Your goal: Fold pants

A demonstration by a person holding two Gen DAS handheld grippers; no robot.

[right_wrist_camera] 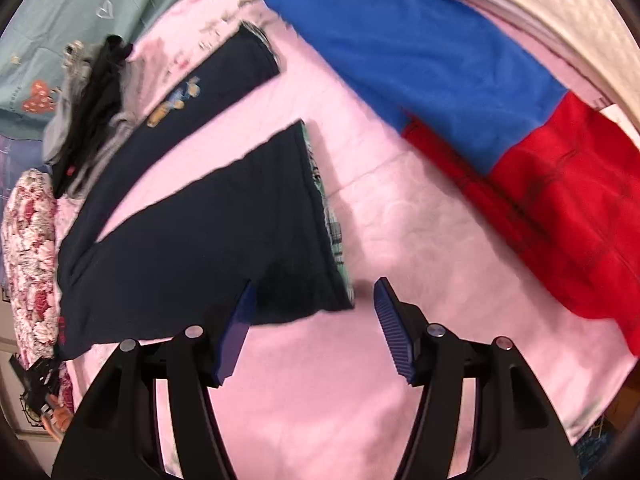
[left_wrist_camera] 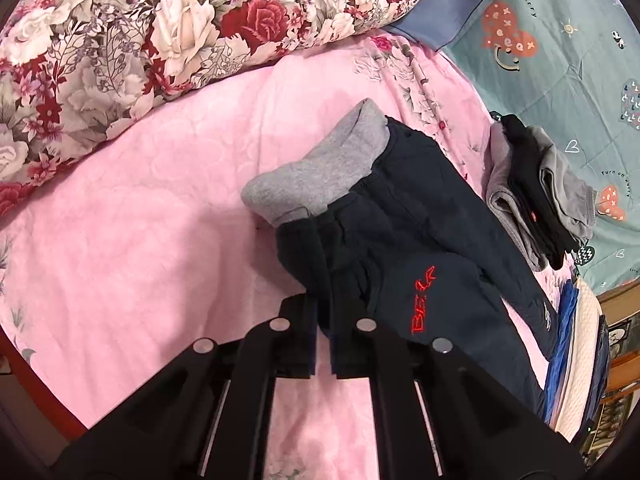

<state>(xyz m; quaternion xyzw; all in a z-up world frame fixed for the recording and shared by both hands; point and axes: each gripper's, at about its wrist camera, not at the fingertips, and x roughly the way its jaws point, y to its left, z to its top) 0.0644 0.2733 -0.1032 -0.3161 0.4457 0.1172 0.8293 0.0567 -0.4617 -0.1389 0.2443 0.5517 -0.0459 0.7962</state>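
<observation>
Dark navy pants lie on the pink bedspread. Their grey lining is turned out at the waist, and a red embroidered logo shows on the hip. My left gripper is shut on the waist edge, with dark fabric pinched between its fingers. In the right wrist view the two legs spread apart: the near leg has a checked lining at its cuff, and the far leg has a yellow print. My right gripper stands open over the near cuff's corner, its pads not pressing on it.
A floral quilt is bunched at the back left. A teal sheet lies at the right, with a stack of folded grey and black clothes at its edge. A blue and red garment and a cream textile lie beyond the cuffs.
</observation>
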